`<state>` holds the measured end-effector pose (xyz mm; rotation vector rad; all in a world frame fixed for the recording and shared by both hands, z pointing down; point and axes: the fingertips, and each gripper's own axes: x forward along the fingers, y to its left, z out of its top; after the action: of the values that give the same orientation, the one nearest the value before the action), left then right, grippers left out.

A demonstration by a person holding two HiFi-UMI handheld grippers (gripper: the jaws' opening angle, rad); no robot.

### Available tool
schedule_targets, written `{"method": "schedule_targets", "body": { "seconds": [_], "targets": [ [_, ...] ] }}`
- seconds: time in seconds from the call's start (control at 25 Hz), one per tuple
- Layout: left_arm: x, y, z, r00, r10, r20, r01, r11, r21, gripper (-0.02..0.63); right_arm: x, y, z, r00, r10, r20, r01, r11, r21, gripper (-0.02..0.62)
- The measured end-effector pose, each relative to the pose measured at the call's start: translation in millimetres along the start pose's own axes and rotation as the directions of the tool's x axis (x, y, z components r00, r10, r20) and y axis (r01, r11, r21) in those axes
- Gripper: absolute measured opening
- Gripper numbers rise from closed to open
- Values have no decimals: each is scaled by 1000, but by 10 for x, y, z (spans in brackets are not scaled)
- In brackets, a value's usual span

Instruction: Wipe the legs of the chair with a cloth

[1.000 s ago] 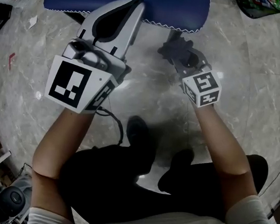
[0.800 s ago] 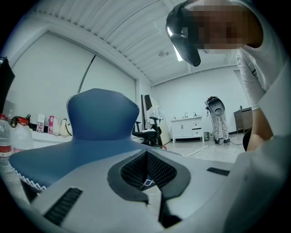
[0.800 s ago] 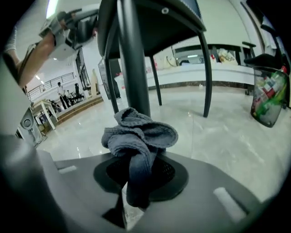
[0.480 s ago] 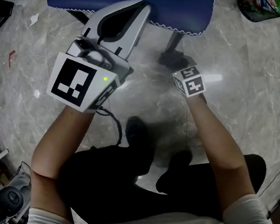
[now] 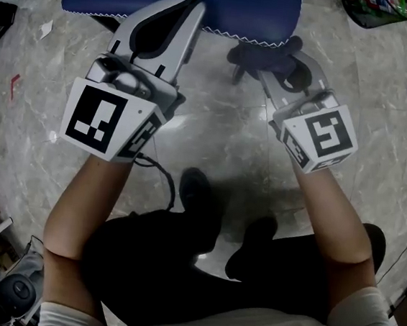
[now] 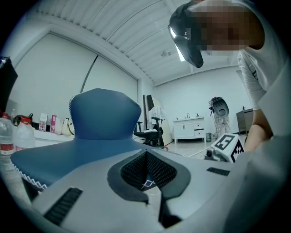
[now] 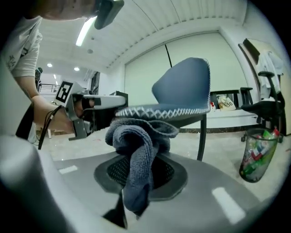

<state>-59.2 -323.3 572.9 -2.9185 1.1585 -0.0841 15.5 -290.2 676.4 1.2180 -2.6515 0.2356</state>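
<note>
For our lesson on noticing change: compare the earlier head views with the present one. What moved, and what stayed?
The right tongs, shut on the cloth throughout, dropped toward the floor, then rose to the chair seat's front edge. The left tongs stayed shut by that edge; the seat stayed put.

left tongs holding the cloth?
No, the left tongs are shut with nothing between them; the cloth is pinched in the right tongs.
</note>
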Motion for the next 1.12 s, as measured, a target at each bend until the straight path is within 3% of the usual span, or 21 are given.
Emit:
{"method": "schedule_targets", "body": {
  "seconds": [0.12,0.24,0.4,0.64,0.76,1.12],
  "targets": [
    [3,-7,-4,1000,-5,-8,5,1000,7,6,86,13,-434,1000,-1,-23,2,1000,23,80],
    [-11,-2,-13,1000,1,-21,0,1000,10,6,237,64,-1106,989,26,-146,-18,998,52,80],
    [5,-8,-9,1000,4,-5,-5,1000,-17,6,433,106,-2127,931,83,-355,-27,987,159,83],
    [-23,8,-24,1000,1,-6,-1,1000,-12,6,588,151,-2598,886,107,-452,-26,983,182,97],
    [-20,-15,-41,1000,-17,-13,17,1000,-5,6,537,154,-2507,876,95,-473,-32,990,139,87],
    [-16,4,1,1000,7,-2,-7,1000,-19,6,160,59,-769,972,65,-227,-42,994,103,80]
  ]
}}
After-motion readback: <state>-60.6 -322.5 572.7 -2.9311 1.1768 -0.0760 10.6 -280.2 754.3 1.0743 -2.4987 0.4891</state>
